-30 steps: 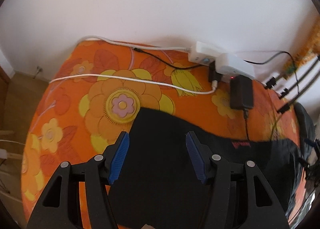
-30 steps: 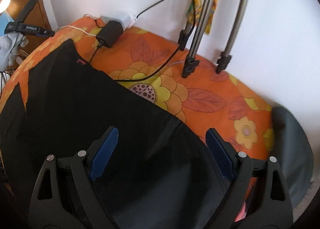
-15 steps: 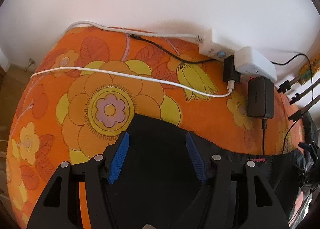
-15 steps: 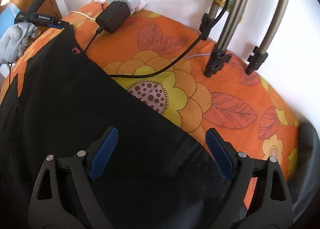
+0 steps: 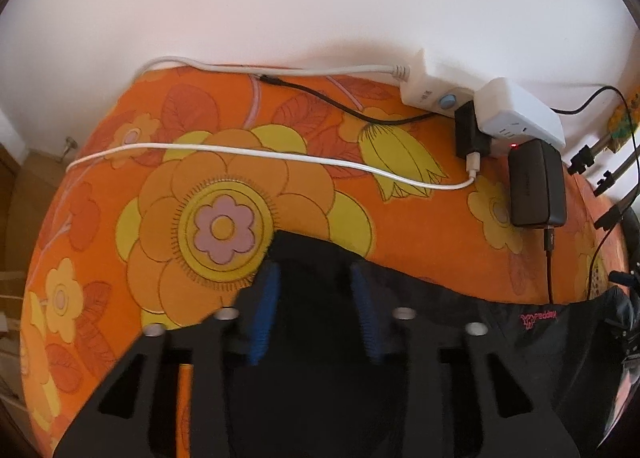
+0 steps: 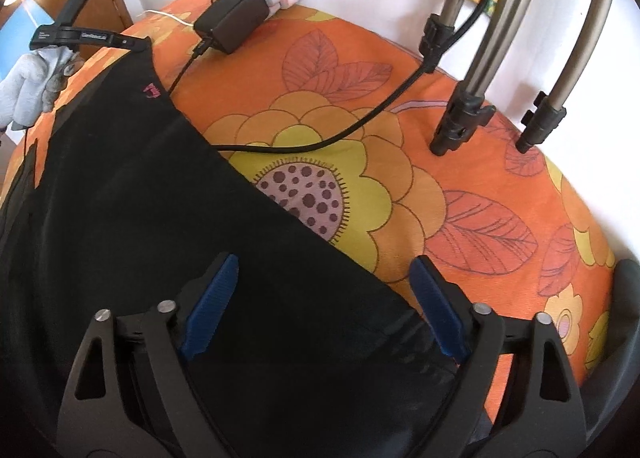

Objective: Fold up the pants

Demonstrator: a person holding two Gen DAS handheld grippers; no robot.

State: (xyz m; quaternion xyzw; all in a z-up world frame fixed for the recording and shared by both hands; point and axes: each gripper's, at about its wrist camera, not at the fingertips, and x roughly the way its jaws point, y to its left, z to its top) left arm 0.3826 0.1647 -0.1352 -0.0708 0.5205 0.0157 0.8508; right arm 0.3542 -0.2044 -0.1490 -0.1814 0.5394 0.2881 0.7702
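Orange flowered bedcover (image 5: 304,130) fills both views, white wall behind it. All places below are given from this cover.

Black pants (image 6: 132,226) lie spread flat on the cover, taking up its near side in both views. Small pink logo near their far edge. One corner reaches up onto the big yellow flower in the left wrist view.

Metal tripod legs (image 6: 476,98) stand on the cover's far side, close to the wall, well apart from the pants.

White power strip (image 5: 500,110) sits at the cover's far edge against the wall; a black adapter (image 5: 536,186) lies just in front of it. A white cable (image 5: 260,152) runs across the cover beyond the pants. A black cable (image 6: 360,122) crosses the cover and meets the pants' edge.

Left gripper (image 5: 314,300): low over the pants' corner, jaws closing, now narrow, dark cloth between the blue pads; firm pinch cannot be told.

Right gripper (image 6: 324,306): jaws wide, closing slightly, straddling the pants' far edge, pads clear of the cloth.
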